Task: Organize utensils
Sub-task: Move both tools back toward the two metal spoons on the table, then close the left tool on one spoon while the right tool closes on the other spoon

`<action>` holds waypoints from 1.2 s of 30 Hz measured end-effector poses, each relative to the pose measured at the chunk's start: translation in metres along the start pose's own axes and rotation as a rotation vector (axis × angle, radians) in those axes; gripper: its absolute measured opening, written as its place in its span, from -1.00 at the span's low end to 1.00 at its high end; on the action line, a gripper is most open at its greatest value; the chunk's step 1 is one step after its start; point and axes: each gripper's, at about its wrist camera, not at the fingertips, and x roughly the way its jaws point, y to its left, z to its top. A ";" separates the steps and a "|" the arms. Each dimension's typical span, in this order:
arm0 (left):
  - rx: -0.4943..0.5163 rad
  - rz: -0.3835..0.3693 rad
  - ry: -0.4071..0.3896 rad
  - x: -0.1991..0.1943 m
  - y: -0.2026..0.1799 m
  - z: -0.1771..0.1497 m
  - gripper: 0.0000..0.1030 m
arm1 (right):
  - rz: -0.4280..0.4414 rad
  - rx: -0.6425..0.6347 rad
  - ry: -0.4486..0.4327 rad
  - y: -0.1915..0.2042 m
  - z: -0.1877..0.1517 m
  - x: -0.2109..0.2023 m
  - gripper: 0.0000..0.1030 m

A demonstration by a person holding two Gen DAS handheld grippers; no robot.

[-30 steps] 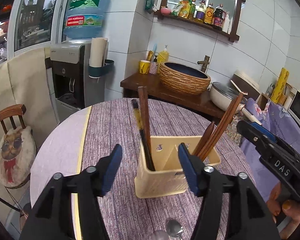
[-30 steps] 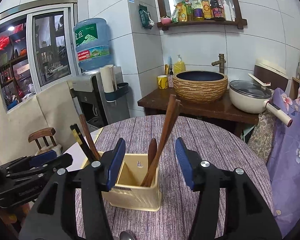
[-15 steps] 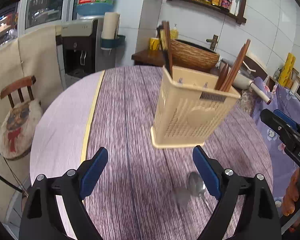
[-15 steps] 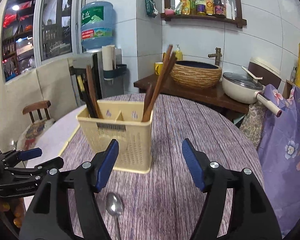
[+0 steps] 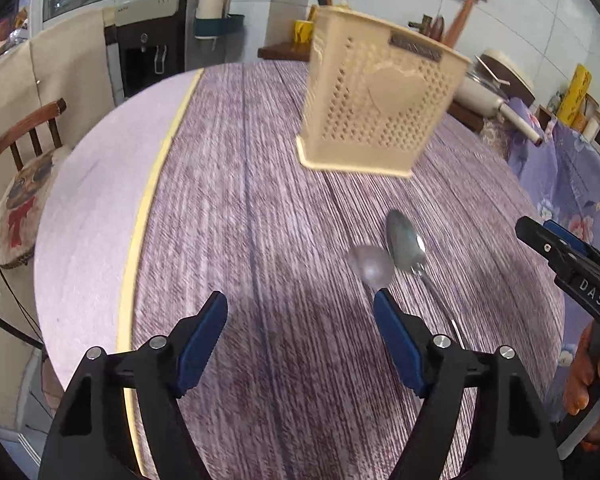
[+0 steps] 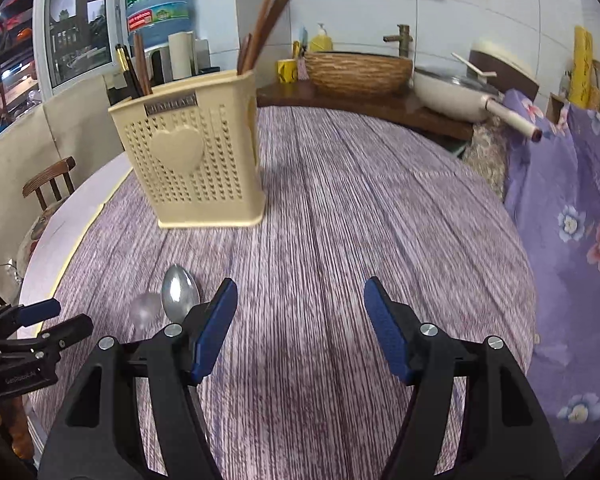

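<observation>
A beige perforated utensil holder (image 5: 380, 108) (image 6: 192, 160) stands on the round table's purple striped cloth (image 5: 260, 240) (image 6: 340, 220). Brown chopsticks (image 6: 268, 12) and dark ones (image 6: 134, 68) stick up out of it. In front of it lie a metal spoon (image 5: 406, 240) (image 6: 180, 294) and a clear plastic spoon (image 5: 370, 266) (image 6: 145, 310), side by side. My left gripper (image 5: 300, 300) hovers low over the cloth, jaws closing with nothing between them; the spoons lie just past its right fingertip. My right gripper (image 6: 300, 284) is open and empty, the spoons just left of its left finger.
The table's pale bare part and its yellow cloth edge (image 5: 152, 184) run along the left. A wooden chair (image 5: 24, 168) stands beyond it. A water dispenser (image 5: 152, 40), a side table with a woven basin (image 6: 358, 72) and a pot (image 6: 452, 92) stand behind. Purple floral fabric (image 6: 572, 208) hangs at right.
Both grippers have sunk toward the table and drawn back from the holder, which now stands farther ahead. The two spoons have come fully into view. Both pairs of jaws stand wider than a second ago.
</observation>
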 end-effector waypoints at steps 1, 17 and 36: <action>0.006 -0.005 0.007 0.001 -0.004 -0.003 0.42 | -0.003 0.006 0.007 -0.002 -0.003 0.001 0.28; 0.137 0.106 0.024 0.023 -0.050 -0.012 -0.49 | 0.007 0.052 0.059 -0.004 -0.022 -0.002 0.28; 0.018 0.075 0.021 0.003 0.013 -0.013 -0.16 | 0.128 -0.174 0.202 0.074 -0.016 0.046 0.28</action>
